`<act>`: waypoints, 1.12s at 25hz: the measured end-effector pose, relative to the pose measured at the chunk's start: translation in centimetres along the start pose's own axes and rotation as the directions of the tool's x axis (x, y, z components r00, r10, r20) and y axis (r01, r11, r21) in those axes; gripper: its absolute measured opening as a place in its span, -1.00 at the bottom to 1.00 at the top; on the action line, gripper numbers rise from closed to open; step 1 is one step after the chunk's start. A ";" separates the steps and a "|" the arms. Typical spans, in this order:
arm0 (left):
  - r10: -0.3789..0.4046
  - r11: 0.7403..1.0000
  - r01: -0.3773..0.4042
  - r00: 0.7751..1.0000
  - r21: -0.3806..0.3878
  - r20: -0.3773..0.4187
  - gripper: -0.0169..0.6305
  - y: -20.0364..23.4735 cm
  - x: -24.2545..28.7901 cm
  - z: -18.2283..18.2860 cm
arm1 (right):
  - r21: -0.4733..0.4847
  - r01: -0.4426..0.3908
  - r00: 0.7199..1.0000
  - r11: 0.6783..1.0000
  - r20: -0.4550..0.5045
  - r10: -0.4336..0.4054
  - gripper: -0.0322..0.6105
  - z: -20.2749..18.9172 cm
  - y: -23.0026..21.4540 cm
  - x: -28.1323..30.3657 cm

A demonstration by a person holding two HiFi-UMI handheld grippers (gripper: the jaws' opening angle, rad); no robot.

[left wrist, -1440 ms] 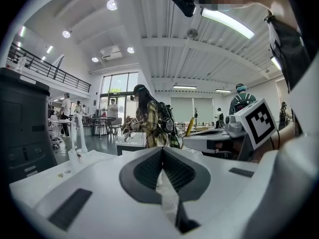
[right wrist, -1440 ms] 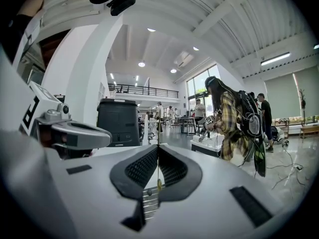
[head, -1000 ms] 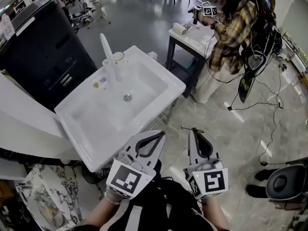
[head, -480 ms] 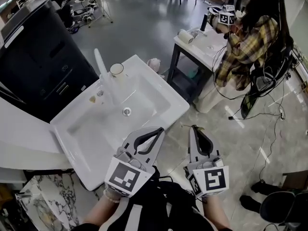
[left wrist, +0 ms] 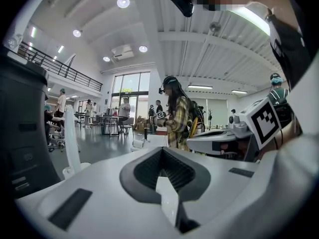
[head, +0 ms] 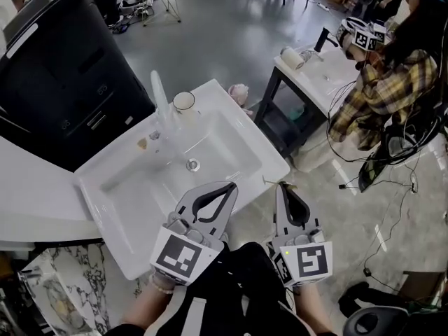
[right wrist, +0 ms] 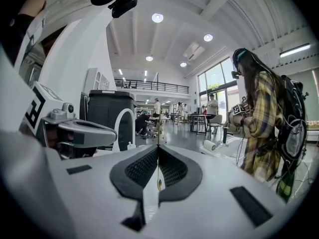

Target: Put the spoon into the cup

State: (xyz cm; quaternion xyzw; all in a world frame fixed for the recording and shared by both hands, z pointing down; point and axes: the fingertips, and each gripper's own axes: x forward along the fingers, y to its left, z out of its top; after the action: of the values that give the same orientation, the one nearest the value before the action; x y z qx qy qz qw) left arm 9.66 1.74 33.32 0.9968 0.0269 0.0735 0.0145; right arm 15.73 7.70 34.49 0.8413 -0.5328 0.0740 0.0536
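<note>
The cup [head: 184,101] stands on the back rim of the white sink [head: 133,187], just beside the tap [head: 160,102]. Your left gripper [head: 229,187] is clenched on nothing, over the sink's near edge. Your right gripper [head: 282,187] pinches the thin spoon [right wrist: 158,133] above the floor [head: 329,215], well apart from the cup.

One sink [head: 133,212], one faucet [head: 160,102], one cup [head: 184,101], one spoon [right wrist: 158,133], two claws: left [head: 233,186], right [head: 281,186].
</note>
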 end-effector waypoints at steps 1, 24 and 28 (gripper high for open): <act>0.014 1.000 -0.014 1.000 -0.006 0.002 -0.96 0.5 -0.2 -0.1 | -0.002 -0.013 1.000 1.000 -0.004 0.013 -0.88 0.0 0.3 0.5; 0.393 0.916 -0.394 0.919 -0.076 -0.031 -0.96 8.7 -0.7 -0.7 | -0.069 -0.367 0.930 0.928 -0.050 0.364 -0.88 1.3 2.4 11.0; 0.459 0.884 -0.460 0.888 -0.088 -0.034 -0.96 9.6 -0.5 -0.6 | -0.077 -0.426 0.905 0.902 -0.056 0.422 -0.88 1.6 2.3 12.8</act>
State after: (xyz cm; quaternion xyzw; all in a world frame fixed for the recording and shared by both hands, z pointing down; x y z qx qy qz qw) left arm 9.61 -7.87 34.20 0.9726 -0.2131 0.0823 0.0432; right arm 19.14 -4.90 35.27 0.7005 -0.7046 0.0763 0.0832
